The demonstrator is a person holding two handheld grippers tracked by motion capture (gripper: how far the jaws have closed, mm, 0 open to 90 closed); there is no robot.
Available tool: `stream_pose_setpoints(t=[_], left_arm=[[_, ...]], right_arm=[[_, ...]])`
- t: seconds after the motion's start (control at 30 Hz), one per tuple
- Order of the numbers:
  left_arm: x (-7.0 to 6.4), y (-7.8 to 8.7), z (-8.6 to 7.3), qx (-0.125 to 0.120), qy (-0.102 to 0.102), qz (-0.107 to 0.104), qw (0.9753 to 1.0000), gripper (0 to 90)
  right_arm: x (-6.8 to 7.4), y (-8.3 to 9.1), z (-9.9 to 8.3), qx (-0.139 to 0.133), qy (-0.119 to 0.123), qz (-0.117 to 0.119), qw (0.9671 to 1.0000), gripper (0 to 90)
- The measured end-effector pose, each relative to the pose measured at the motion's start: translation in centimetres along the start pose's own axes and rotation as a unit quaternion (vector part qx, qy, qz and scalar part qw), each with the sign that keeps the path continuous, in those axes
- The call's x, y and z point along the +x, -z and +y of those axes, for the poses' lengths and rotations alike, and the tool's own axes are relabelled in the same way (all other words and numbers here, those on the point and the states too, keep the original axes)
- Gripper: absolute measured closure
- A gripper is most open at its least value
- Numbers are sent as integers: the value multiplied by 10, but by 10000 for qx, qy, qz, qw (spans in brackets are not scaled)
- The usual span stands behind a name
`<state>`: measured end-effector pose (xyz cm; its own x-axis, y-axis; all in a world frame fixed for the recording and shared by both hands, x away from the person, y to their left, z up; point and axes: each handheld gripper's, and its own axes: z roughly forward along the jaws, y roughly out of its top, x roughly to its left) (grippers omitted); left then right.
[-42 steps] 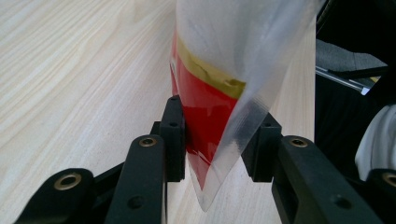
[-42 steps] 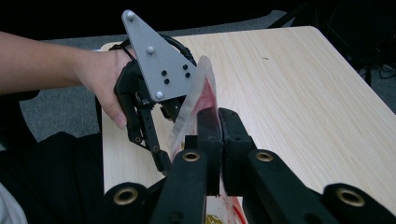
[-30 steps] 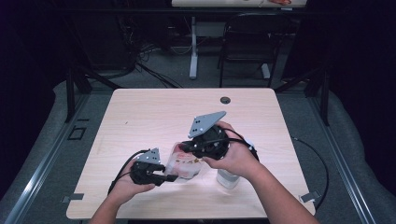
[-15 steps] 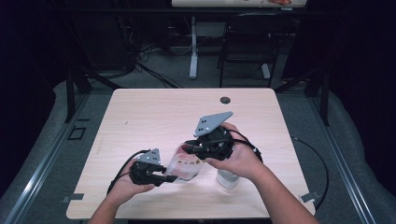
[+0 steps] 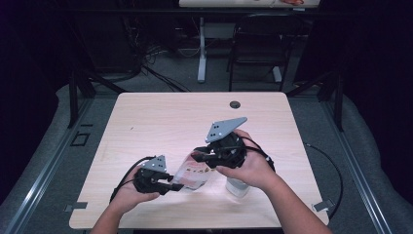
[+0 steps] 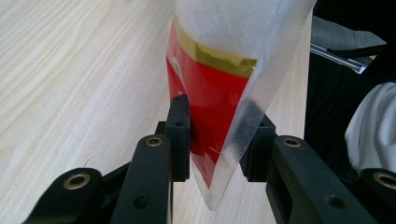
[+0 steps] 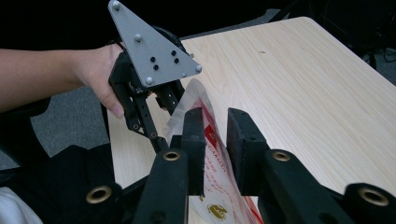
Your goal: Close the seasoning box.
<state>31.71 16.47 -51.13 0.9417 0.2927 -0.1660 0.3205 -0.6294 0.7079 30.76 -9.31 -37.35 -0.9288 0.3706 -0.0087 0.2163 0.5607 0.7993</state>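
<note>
The left gripper (image 6: pixel 212 140) pinches one corner of a clear plastic bag (image 5: pixel 194 173) with a red and gold printed packet inside, held just above the near part of the table (image 5: pixel 160 122), while the right gripper (image 7: pixel 215 135) straddles the bag's opposite edge with its jaws slightly apart, not yet pressed onto the film. To do this well, I judge the right jaws should close on one layer only and draw gently away from the left. A white container (image 5: pixel 237 186) stands under the right hand (image 5: pixel 253 168), close enough to be knocked.

Overhead table (image 5: pixel 160 122) view, two close gripper-mounted views
</note>
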Motion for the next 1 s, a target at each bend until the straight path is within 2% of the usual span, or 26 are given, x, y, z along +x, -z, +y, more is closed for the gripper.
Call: stream_pose_setpoints(t=[0.27, 0.4, 0.57, 0.9, 1.0], left_arm=[[0, 0, 0, 37, -4, 43, 10000, 703], [1, 1, -1, 34, 1, -31, 10000, 704], [1, 4, 0, 64, 2, -25, 10000, 706], [-1, 7, 1, 103, 44, 22, 9999, 708], [-1, 7, 1, 101, 32, -48, 9999, 708]], right_arm=[[-2, -1, -5, -62, -120, 72, 9999, 736], [-2, -1, -8, -114, -204, 99, 9997, 735], [0, 1, -10, -125, -100, 16, 9999, 830], [1, 4, -14, -160, -56, -42, 9998, 866], [0, 4, -19, -227, -116, -24, 9997, 870]])
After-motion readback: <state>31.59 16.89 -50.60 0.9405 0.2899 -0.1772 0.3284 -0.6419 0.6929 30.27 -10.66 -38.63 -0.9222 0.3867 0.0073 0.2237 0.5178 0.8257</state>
